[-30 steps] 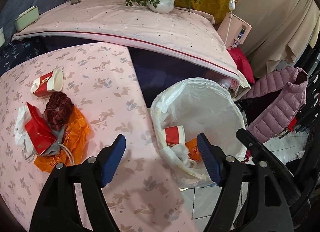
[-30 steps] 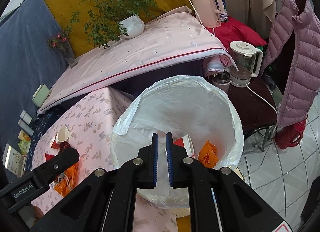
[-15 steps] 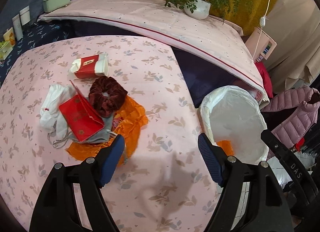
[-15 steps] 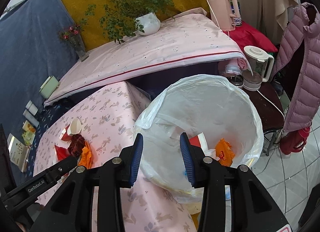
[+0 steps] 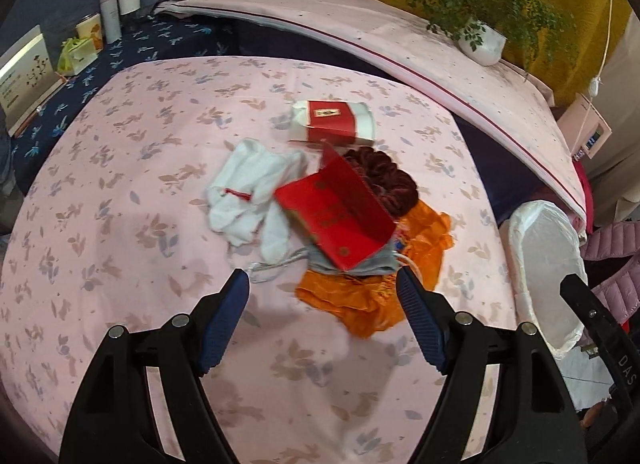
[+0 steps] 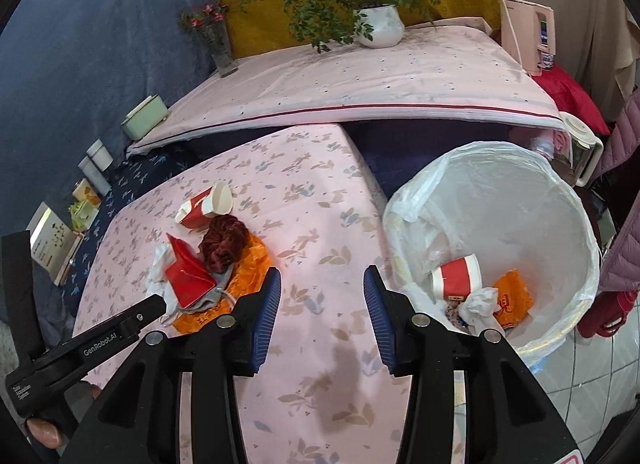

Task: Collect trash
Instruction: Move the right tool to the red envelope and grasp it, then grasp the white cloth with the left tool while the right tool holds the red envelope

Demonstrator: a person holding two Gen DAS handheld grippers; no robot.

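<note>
Trash pile sits mid-table on the pink floral cloth [image 5: 120, 224]. Bottom layer: orange wrapper [image 5: 372, 300], crumpled, nearest the gripper. On it a grey pouch [image 5: 372, 266] with a white cord. A red card box [image 5: 340, 216], lid flap up, lies tilted on the pouch and wrapper. A dark red scrunchie [image 5: 384, 176] touches the box on its far side. A white cloth [image 5: 252, 192] with a small red tag lies just left of the box. A red-and-white paper cup [image 5: 336, 126] lies on its side beyond the pile, just beside the scrunchie.

Bin [image 6: 560, 200] with white liner stands off the table's right edge, near the corner. Inside: a second cup [image 6: 458, 276] on its side, a white wad [image 6: 480, 300], an orange packet [image 6: 514, 296], all touching at the bottom.

Left gripper [image 5: 322, 284]: jaws wide apart, nothing between the pads, above the cloth just short of the wrapper's near edge. Its right fingertip overlaps the wrapper in view; contact cannot be told.

Right gripper [image 6: 322, 276]: jaws have just been opening, now parted and empty, over bare cloth between the pile and the bin.

Background: potted plant [image 6: 376, 24] on a second pink-covered surface behind; boxes and canisters [image 5: 120, 8] on a navy cloth at far left.
</note>
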